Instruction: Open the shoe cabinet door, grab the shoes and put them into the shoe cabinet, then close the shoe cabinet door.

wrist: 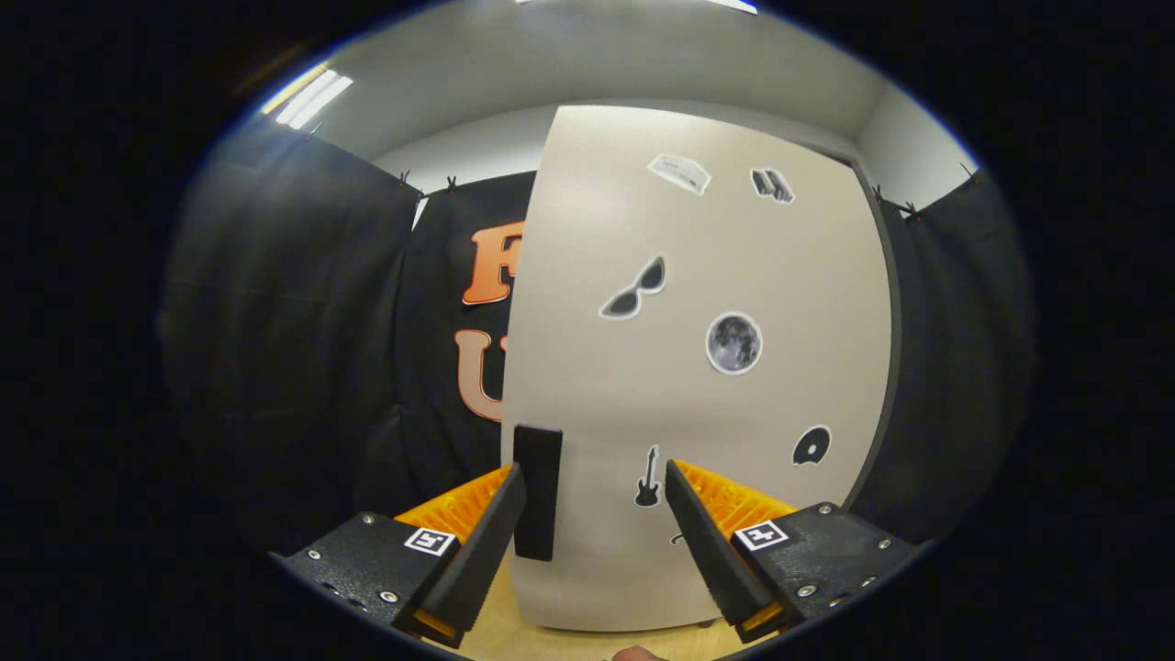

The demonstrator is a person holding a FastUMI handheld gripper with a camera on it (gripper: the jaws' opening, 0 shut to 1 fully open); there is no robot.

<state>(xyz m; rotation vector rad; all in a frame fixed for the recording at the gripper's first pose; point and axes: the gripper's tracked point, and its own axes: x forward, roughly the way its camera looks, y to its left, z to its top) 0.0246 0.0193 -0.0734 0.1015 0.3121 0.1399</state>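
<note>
One upright handle [537,491] stands between the spread gripper [595,491] fingers.

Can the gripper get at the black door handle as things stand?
Probably yes: the gripper is open, the black handle stands just inside its left finger on the cabinet door, and nothing lies between them.

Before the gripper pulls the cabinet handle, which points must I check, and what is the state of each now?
1. Cabinet door closed, ready to be opened: ok.
2. Gripper open wide enough: ok.
3. Handle between the fingers: ok, near the left finger.
4. Both fingers pressing on the handle: not ok, right finger is apart.
5. Shoes waiting within reach: cannot tell.
</note>
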